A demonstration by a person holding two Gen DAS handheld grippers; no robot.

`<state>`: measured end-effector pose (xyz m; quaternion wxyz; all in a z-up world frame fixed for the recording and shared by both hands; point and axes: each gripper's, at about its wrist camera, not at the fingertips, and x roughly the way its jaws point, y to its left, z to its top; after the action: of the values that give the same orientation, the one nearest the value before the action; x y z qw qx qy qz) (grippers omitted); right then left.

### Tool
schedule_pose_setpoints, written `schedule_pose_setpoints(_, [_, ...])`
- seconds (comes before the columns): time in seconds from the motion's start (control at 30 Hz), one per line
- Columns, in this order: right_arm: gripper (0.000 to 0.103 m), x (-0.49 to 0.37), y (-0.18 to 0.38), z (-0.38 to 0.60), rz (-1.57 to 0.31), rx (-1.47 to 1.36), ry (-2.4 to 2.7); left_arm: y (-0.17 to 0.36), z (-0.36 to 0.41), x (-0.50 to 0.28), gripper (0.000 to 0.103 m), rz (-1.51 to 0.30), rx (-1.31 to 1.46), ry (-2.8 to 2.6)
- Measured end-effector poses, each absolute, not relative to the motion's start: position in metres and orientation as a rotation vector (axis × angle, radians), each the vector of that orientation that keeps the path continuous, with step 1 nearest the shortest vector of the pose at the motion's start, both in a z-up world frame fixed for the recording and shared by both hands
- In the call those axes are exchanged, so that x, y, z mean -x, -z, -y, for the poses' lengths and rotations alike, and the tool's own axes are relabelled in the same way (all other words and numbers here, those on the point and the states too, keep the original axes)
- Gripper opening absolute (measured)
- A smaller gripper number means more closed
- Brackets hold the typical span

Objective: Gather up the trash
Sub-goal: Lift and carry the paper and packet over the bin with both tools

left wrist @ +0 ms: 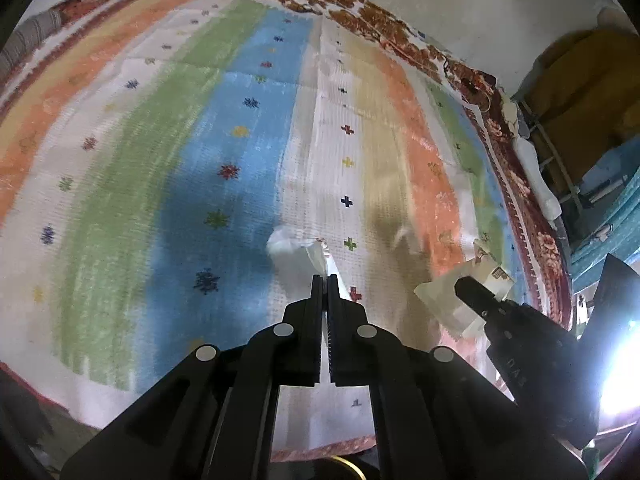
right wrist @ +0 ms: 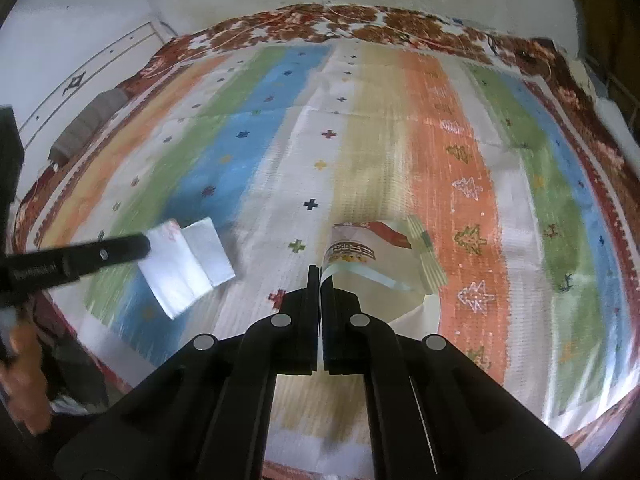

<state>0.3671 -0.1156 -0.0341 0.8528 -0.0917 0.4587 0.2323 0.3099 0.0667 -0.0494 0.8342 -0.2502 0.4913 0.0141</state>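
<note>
- Black jaws of the left gripper point(left wrist: 325, 278) sit pressed together, and they pinch an edge of a white folded paper point(left wrist: 294, 254); the sheet hangs off the tips, raised above the blue and white stripes of the cloth.
- Seen from the right wrist, that same white folded paper point(right wrist: 188, 270) shows as two flat panels with faint red marks near the pinched corner, and the left gripper point(right wrist: 148, 245) reaches in from the left edge of the view.
- Likewise closed, the right gripper point(right wrist: 320, 270) has its jaws together on the rim of a printed wrapper point(right wrist: 368, 252), a pale piece with a red patch and a dark ornamental band, which bulges out ahead of the tips.
- From the left wrist, the right gripper point(left wrist: 466, 286) comes in from the lower right, and the printed wrapper point(left wrist: 444, 298) sticks out around its tips as a pale, creased sheet.
- Beneath both pieces of trash lies a striped cloth point(right wrist: 440, 128) in orange, green, blue, white and tan bands, dotted with small crosses and tree figures.
- Under the cloth, a red patterned carpet point(right wrist: 360, 26) shows as a border along the far side.
- A grey cushion point(right wrist: 86, 124) rests by the wall at the far left of the carpet.
- Part of a person's hand point(right wrist: 24, 380) shows blurred in the lower left corner of the right wrist view.
- Both pictures are smeared at the edges, so finer print on the wrapper cannot be read.
</note>
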Motion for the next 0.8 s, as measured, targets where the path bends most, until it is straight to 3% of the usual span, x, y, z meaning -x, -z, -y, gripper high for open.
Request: schedule_pose_setpoints(0.8, [0.0,-0.286,-0.014,0.126,-0.901,0.133,-0.531,-0.027,-0.043,-0.231,0.001,-0.911,0.449,0.1])
